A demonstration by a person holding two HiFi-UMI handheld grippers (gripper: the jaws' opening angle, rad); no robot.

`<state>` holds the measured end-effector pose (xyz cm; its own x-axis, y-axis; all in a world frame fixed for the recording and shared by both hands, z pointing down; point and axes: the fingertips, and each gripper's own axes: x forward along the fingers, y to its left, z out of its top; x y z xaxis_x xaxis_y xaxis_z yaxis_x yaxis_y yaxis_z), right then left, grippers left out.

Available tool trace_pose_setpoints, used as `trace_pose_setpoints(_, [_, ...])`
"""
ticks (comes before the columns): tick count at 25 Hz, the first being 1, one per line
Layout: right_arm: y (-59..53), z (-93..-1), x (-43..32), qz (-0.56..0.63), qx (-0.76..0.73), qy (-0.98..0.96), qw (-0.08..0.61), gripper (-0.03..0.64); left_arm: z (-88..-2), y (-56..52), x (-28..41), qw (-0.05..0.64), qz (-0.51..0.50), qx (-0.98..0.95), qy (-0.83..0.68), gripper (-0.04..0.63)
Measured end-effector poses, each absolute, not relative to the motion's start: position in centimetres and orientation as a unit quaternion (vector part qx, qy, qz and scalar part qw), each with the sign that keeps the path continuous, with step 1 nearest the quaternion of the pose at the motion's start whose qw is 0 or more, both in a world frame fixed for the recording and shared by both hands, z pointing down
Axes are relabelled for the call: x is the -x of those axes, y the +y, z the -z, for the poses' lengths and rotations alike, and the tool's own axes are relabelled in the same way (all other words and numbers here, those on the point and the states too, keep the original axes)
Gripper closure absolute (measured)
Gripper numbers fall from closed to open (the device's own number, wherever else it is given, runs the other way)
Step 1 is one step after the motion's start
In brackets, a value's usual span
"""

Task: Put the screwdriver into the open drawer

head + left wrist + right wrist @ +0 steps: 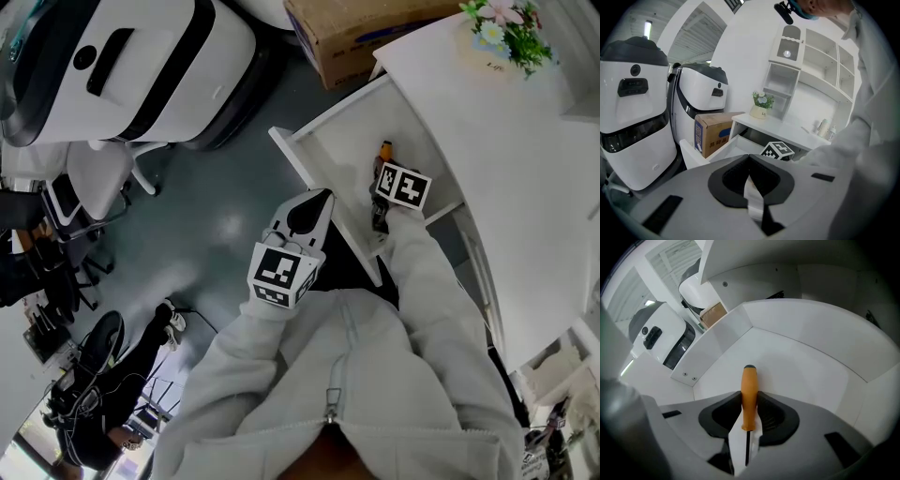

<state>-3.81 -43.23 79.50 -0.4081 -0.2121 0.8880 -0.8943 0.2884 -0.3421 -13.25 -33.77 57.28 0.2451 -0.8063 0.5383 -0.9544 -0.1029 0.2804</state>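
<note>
The screwdriver (748, 390) has an orange handle and a dark shaft, and its handle points away from me. My right gripper (749, 404) is shut on it, low inside the open white drawer (797, 357). From the head view, the orange handle end (385, 150) pokes out ahead of the right gripper (382, 176) over the drawer's floor (342, 150). My left gripper (317, 202) hangs by the drawer's front edge, shut with nothing in it. In the left gripper view its jaws (749, 161) meet, and the drawer (717, 152) lies just beyond them.
A cardboard box (375, 33) stands on the floor past the drawer. A flower pot (506, 28) sits on the white desk top (506, 159) to the right. Large white machines (122, 66) stand to the left. A person's shoe (103, 342) is at lower left.
</note>
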Motion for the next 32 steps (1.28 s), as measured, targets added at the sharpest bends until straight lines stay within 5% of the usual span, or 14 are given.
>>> trace_pose_setpoints(7, [-43.1, -79.4, 3.9, -0.452, -0.394, -0.707, 0.374, 0.491, -57.2, -34.1, 13.0, 0.294, -0.126, -0.738, -0.594, 0.578])
trace_pose_setpoints(14, [-42.6, -78.7, 4.4, -0.481, -0.379, -0.713, 0.341, 0.373, -57.2, -34.2, 12.9, 0.290, -0.130, -0.747, -0.584, 0.578])
trace_pose_setpoints(32, [-41.0, -68.1, 3.4, -0.477, -0.329, -0.789, 0.206, 0.350, -54.5, -34.6, 11.0, 0.240, -0.134, -0.776, -0.568, 0.578])
